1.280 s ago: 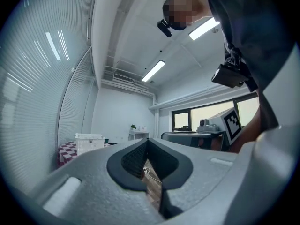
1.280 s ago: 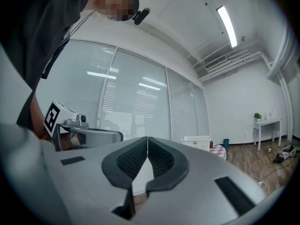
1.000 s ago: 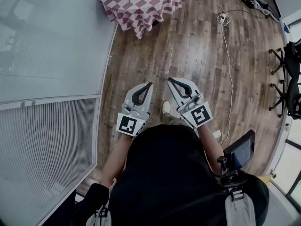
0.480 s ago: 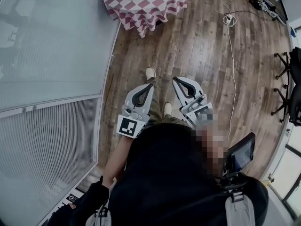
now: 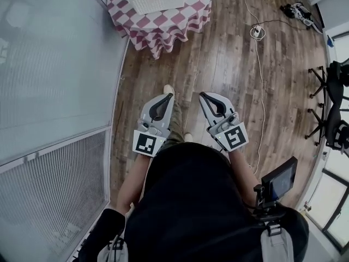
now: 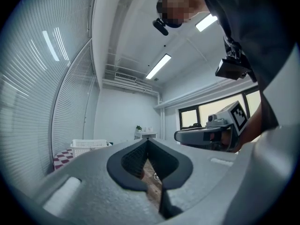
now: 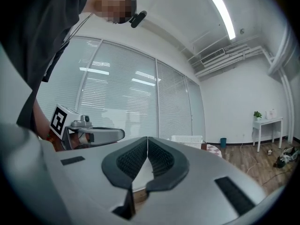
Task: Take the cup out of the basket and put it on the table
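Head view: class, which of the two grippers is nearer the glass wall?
The left gripper, at the picture's left: it is on the glass wall's side, whereas the right gripper is farther out over the wooden floor.

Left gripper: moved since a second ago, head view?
Yes. The left gripper has come closer to the checkered table: the stretch of wood floor between them is shorter, and more of the table shows at the top edge.

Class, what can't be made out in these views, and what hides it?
The cup: shows in no view.
The basket, head view: far part cut off by the top edge; contents unclear.
The basket, left gripper view: far and tiny; its wall hides the inside.
The table: far side cut off by that edge.
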